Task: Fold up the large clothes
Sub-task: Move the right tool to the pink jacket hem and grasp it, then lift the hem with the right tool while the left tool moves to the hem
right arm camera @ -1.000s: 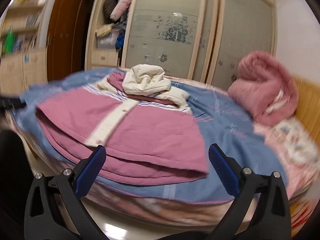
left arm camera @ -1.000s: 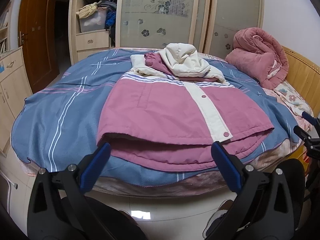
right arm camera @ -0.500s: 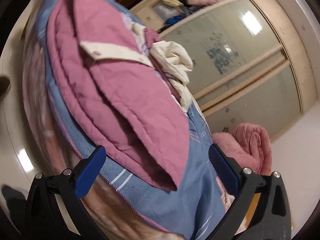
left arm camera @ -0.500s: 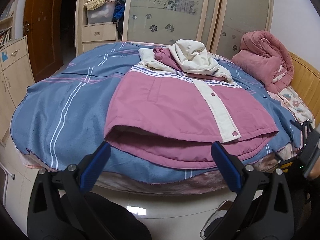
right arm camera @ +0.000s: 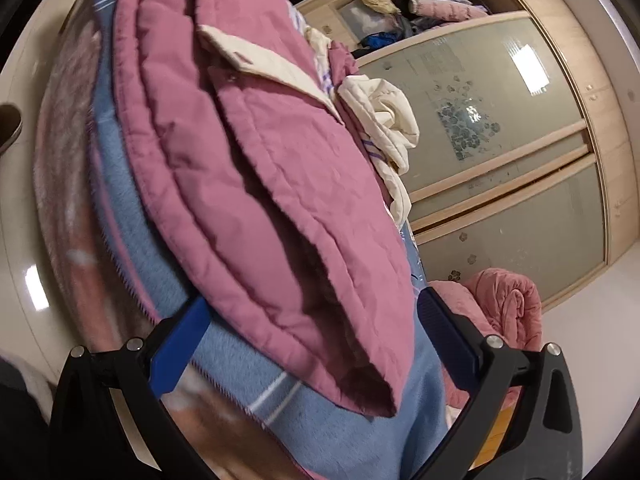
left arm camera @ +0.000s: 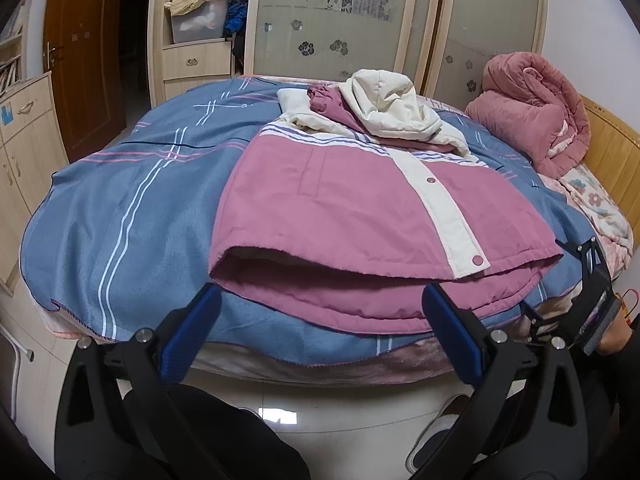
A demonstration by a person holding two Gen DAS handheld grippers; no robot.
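A pink padded jacket with a cream button strip and cream hood lies on the blue plaid blanket on the bed, its hem toward me. My left gripper is open and empty just before the hem's left part. My right gripper is open, rolled sideways, with the jacket's right hem corner lying between its blue fingers. The right gripper also shows at the right edge of the left wrist view.
A rolled pink quilt sits at the bed's far right by the wooden headboard. A wardrobe with frosted sliding doors and open shelves of clothes stands behind. White tiled floor lies below the bed edge.
Both grippers have moved closer to the jacket's hem. The right gripper has rolled sideways and come up to the right hem corner.
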